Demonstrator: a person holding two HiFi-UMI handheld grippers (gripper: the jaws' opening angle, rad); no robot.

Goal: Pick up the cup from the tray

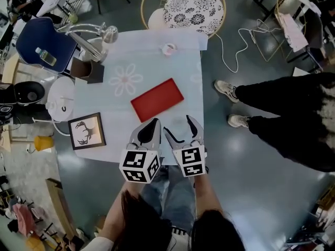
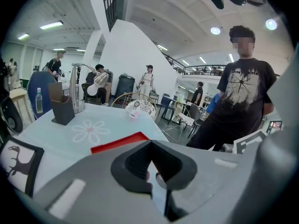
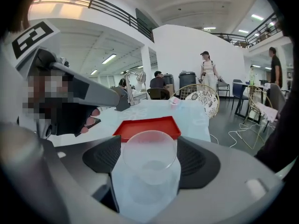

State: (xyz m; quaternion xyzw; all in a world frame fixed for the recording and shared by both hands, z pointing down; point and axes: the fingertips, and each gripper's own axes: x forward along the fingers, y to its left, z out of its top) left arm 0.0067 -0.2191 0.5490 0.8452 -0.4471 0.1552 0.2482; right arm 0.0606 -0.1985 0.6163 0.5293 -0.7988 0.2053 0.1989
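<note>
A clear plastic cup (image 3: 149,146) stands between the dark pads of my right gripper (image 3: 150,164), which is shut on it. In the head view the right gripper (image 1: 179,127) hovers over the table's near edge, just in front of the red tray (image 1: 157,99). The cup is too transparent to make out there. The tray (image 3: 148,126) lies flat with nothing on it. My left gripper (image 1: 152,125) is beside the right one, to its left, with its jaws shut and nothing between them (image 2: 152,171).
A small pink cup (image 1: 168,49) sits at the table's far edge. A framed deer picture (image 1: 86,130), a dark holder (image 1: 94,72) and a silver lamp (image 1: 89,41) stand on the left. A person (image 1: 282,114) stands right of the table; a patterned chair (image 1: 193,7) is beyond it.
</note>
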